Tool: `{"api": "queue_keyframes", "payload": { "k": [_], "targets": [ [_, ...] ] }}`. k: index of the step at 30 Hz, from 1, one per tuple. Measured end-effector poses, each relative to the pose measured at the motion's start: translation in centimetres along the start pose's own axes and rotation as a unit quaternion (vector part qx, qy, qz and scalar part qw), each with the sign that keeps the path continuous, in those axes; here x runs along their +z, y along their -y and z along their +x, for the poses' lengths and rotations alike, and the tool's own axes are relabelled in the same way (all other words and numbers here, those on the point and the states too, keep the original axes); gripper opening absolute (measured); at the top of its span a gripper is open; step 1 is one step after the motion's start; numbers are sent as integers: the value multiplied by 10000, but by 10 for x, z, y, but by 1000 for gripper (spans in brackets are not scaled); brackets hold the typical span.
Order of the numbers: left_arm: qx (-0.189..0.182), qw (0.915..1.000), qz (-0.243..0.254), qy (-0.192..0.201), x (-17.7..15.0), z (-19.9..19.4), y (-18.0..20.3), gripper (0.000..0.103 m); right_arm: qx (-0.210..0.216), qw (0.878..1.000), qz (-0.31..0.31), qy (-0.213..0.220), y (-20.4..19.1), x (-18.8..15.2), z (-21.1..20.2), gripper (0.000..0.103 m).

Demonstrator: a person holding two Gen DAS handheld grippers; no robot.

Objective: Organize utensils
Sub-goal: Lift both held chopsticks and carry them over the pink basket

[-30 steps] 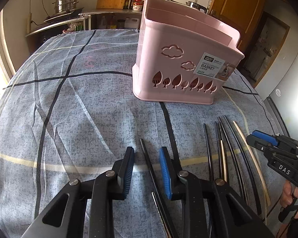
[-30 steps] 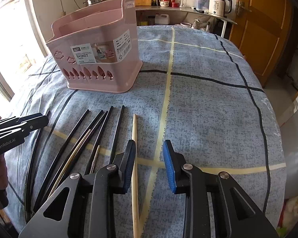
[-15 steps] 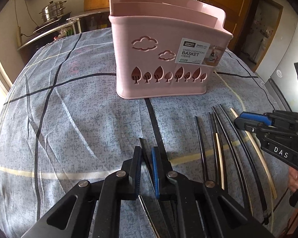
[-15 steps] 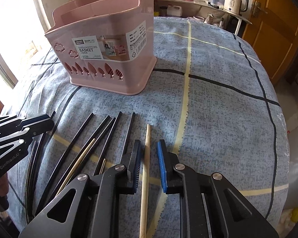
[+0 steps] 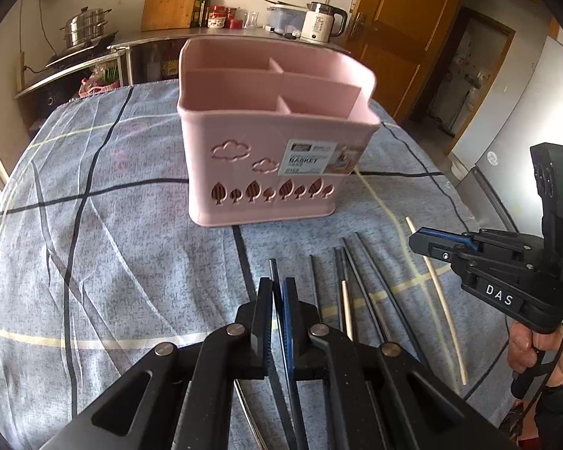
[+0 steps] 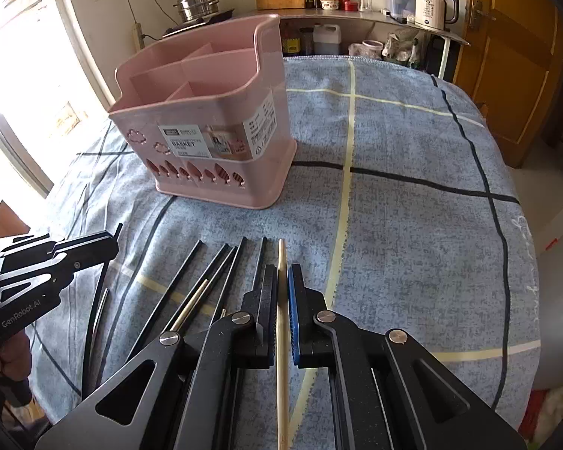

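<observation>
A pink divided basket (image 5: 274,165) (image 6: 206,142) stands on the cloth ahead of both grippers. My left gripper (image 5: 277,281) (image 6: 94,243) has its jaws closing tight on a black chopstick (image 5: 272,264), and the pads press it. My right gripper (image 6: 281,270) (image 5: 431,238) is likewise closing, its pads clamping a pale wooden chopstick (image 6: 281,255) (image 5: 437,296). Between the two grippers, several black chopsticks (image 5: 356,281) (image 6: 214,273) and one with a pale end lie side by side on the cloth.
A blue-grey checked cloth (image 5: 94,225) (image 6: 413,225) covers the table, which drops away at the right edge. Behind it is a kitchen counter (image 6: 337,15) with a steel pot, a kettle (image 6: 435,5) and a cutting board. A wooden door (image 6: 514,56) stands at the right.
Both grippers went from open around a chopstick to shut on it, then rose. The basket's compartments now show from above.
</observation>
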State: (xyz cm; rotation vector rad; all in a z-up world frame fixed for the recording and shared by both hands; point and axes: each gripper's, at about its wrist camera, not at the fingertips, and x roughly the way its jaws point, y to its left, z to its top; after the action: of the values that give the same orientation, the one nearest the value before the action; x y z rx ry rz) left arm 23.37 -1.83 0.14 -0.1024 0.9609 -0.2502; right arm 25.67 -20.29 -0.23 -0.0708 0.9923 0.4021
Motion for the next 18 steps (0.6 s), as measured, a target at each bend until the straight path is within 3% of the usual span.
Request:
{"api": "queue_keyframes", "payload": {
  "k": [18],
  "targets": [
    [-123, 9908, 460, 1265, 46, -128, 27, 4, -47, 9930, -41, 1181, -16, 19, -103, 6]
  ]
}}
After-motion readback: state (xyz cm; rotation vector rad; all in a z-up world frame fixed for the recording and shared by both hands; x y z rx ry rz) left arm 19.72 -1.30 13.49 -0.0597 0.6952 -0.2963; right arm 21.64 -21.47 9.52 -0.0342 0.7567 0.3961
